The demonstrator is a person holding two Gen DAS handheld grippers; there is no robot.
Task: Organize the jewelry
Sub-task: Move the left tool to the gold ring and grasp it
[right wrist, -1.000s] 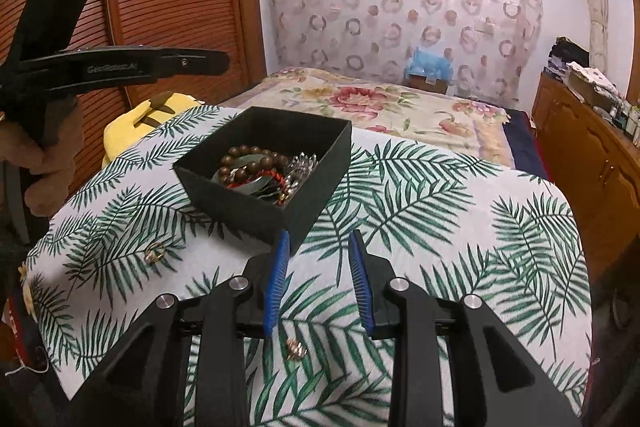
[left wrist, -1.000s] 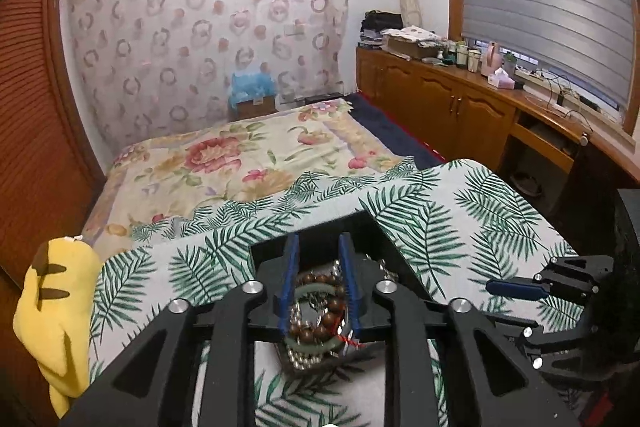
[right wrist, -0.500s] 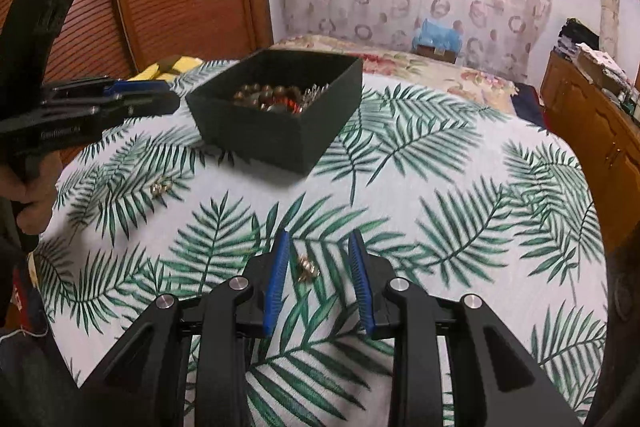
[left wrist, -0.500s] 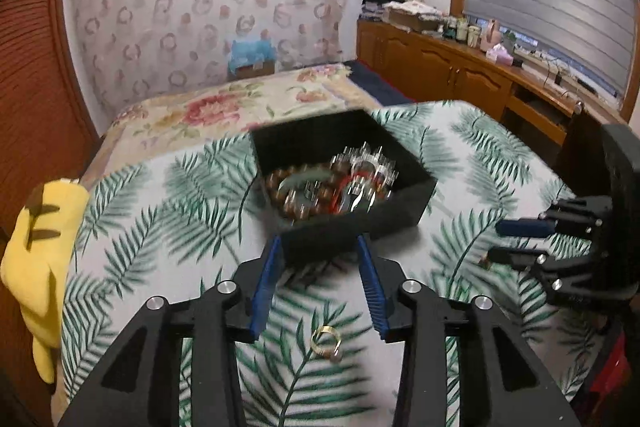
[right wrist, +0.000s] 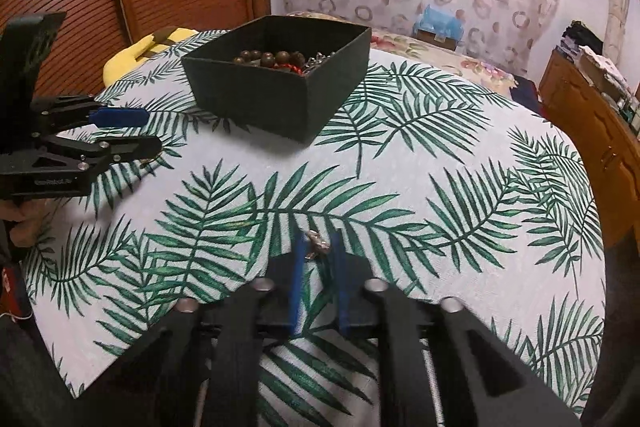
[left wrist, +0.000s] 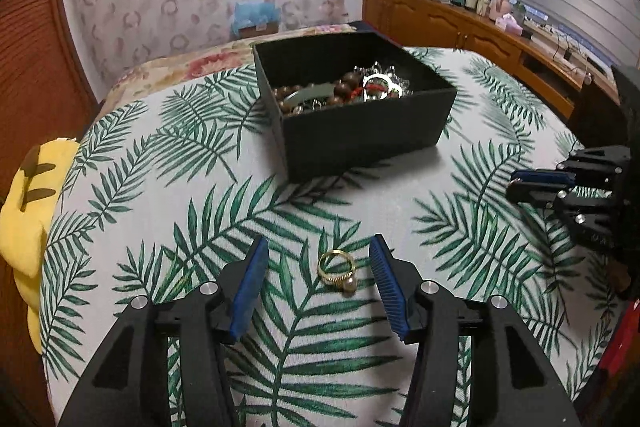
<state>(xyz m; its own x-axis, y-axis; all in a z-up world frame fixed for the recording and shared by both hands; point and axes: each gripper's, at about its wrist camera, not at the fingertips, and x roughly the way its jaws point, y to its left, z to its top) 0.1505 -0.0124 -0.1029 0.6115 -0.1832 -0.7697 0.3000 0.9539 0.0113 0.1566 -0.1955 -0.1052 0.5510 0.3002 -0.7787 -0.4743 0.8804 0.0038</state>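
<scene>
Both claws are at the pick-up step. The left claw [left wrist: 318,273] has just been opening and stands released around a gold ring [left wrist: 337,270] lying on the desk [left wrist: 160,195], pads not touching it. The right claw [right wrist: 319,254] has just been closing on a small ornament [right wrist: 316,242] and looks clenched on it. Next, each piece needs lifting into the black box [left wrist: 360,129].

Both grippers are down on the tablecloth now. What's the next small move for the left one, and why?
Probably close it. The left gripper has just been opening, and the gold pearl ring lies flat on the tablecloth between its blue pads, untouched. The black box of jewelry sits just beyond for the drop.
</scene>
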